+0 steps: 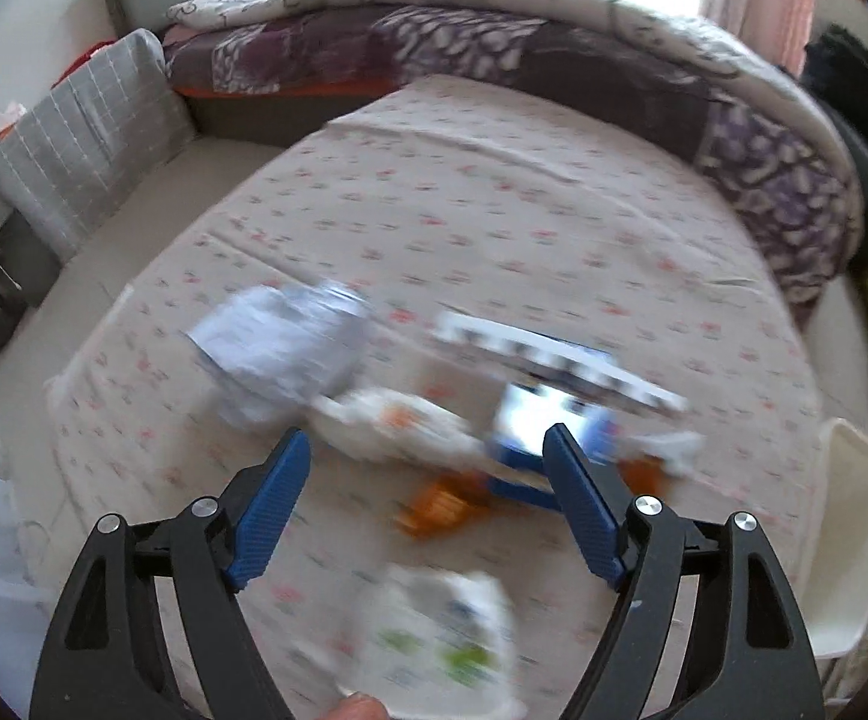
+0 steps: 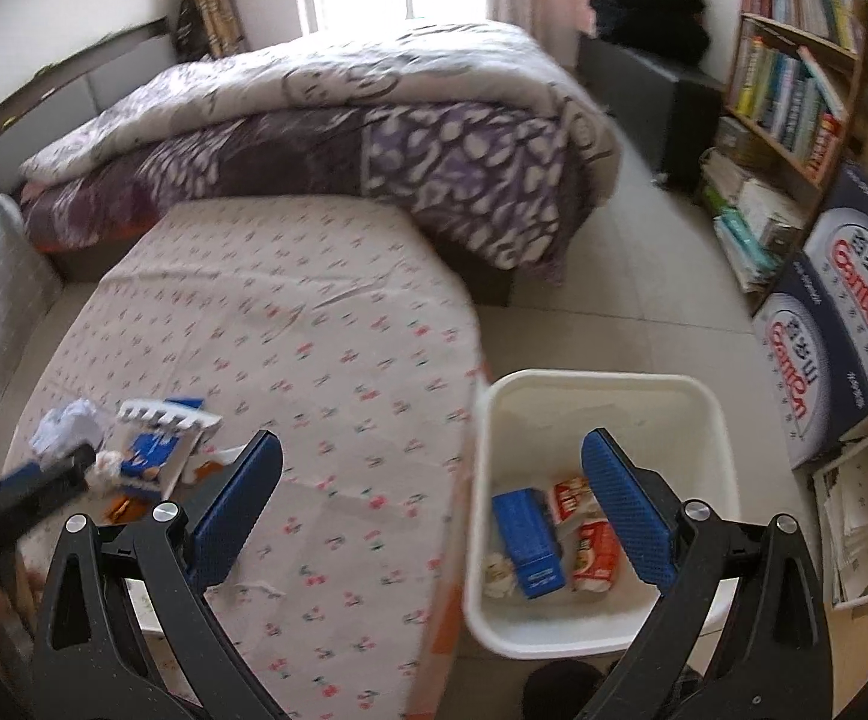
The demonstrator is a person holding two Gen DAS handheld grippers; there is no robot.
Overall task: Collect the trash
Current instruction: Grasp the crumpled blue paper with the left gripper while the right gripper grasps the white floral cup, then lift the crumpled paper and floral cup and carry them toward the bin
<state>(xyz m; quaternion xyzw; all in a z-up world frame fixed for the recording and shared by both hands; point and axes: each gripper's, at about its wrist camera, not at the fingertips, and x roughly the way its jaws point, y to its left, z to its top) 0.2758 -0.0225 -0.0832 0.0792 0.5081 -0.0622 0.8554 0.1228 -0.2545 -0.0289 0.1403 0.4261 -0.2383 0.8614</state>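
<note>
With 3 packets already in my white bin (image 2: 605,396), both my left gripper (image 1: 428,456) and right gripper (image 2: 434,456) gape empty, while a pile of wrappers (image 1: 410,420) on the bed (image 1: 494,210) remains.

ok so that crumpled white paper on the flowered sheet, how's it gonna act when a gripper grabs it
The crumpled paper looks light and soft, so it will probably squash between the pads rather than resist. Its creased, irregular shape suggests it won't roll far if nudged. Lying on the loose flowered sheet, it may slide or drag the fabric slightly.
</note>
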